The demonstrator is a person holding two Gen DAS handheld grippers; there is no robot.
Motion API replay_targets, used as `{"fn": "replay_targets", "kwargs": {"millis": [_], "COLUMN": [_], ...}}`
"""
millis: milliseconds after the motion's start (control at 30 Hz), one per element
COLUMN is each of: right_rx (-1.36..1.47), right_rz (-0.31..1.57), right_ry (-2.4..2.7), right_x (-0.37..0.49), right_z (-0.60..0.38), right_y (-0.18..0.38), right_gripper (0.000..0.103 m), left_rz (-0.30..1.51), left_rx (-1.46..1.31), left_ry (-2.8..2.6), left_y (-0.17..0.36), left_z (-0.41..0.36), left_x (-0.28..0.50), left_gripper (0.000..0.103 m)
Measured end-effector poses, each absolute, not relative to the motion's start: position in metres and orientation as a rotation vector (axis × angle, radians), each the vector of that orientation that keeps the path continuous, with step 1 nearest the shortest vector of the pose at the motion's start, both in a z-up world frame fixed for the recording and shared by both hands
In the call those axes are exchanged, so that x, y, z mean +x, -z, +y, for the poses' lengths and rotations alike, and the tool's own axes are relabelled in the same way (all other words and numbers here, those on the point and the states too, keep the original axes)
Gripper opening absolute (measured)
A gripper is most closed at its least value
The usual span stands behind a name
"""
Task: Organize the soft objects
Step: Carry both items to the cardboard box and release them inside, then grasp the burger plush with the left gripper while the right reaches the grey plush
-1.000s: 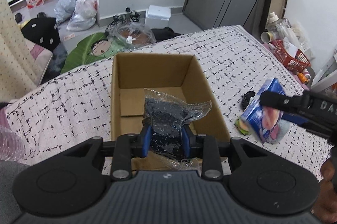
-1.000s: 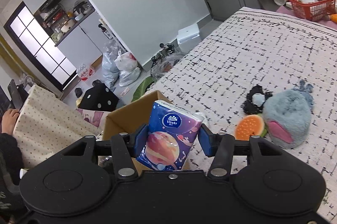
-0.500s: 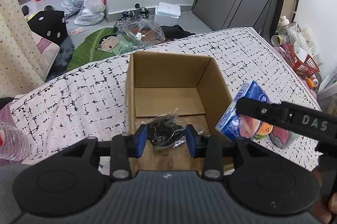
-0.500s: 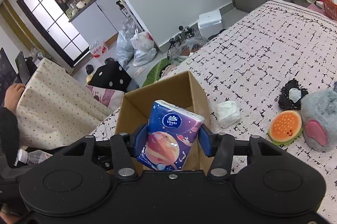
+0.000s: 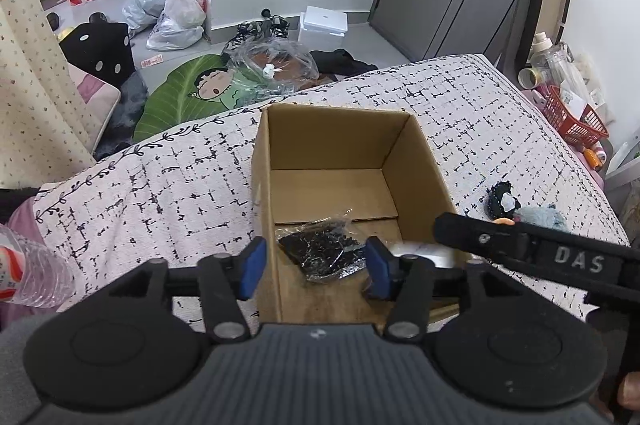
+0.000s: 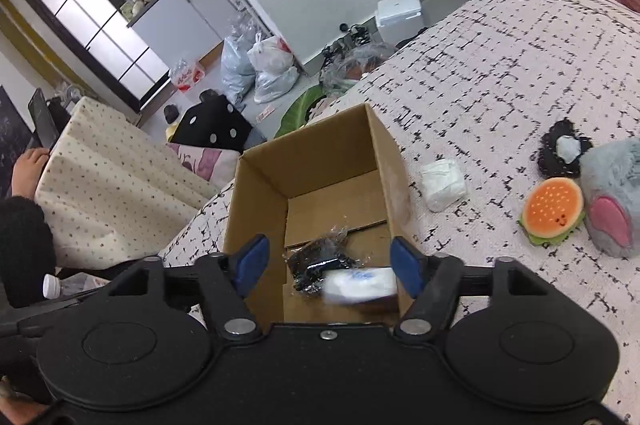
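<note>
Now both spread jaws hover above the box (image 5: 420,161) holding the bagged item (image 5: 320,253).

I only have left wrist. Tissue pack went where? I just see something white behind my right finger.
Observer: Right wrist view shows the tissue pack blurred inside the cardboard box, beside the black bagged item.
Operator: Right gripper empty then?
Observer: Yes, right gripper is open above the box with nothing between its fingers.
Operator: What's left on the bed? I see a black thing and some grey fluff.
Observer: Also a burger plush against the grey plush, and a white wad right of the box.
</note>
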State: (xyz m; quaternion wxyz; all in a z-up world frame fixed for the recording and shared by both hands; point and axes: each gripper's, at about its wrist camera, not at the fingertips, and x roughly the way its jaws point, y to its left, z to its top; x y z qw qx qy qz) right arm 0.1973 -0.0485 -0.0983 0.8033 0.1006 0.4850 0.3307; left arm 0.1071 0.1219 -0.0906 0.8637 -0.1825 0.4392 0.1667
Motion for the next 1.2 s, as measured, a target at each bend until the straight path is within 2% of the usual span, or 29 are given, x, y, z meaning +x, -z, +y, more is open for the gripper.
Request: {"fn": "replay_targets", "kwargs": {"millis": [200,267,1200], "right_rx": [0.249,0.255,0.378], "right_rz": [1.026,1.019,1.010], "right_ry": [-0.659,-0.645,-0.427], "right_x": [0.200,0.199,0.209], "right_z": [-0.069,-0.075,-0.184], "right_y": [0.091,0.088,0.077], "right_gripper": [0.079,0.085,0.090], "left_rz": [0.915,0.910,0.913], "left_rx": [-0.355,-0.340,-0.228], "left_ry": [-0.369,-0.374,-0.298], "left_y": [0.082,0.080,0.058], "left_z": [0.118,0.117,0.045], "left_x": [0.105,0.105,0.139], "left_gripper": [0.074,0.078,0.079]}}
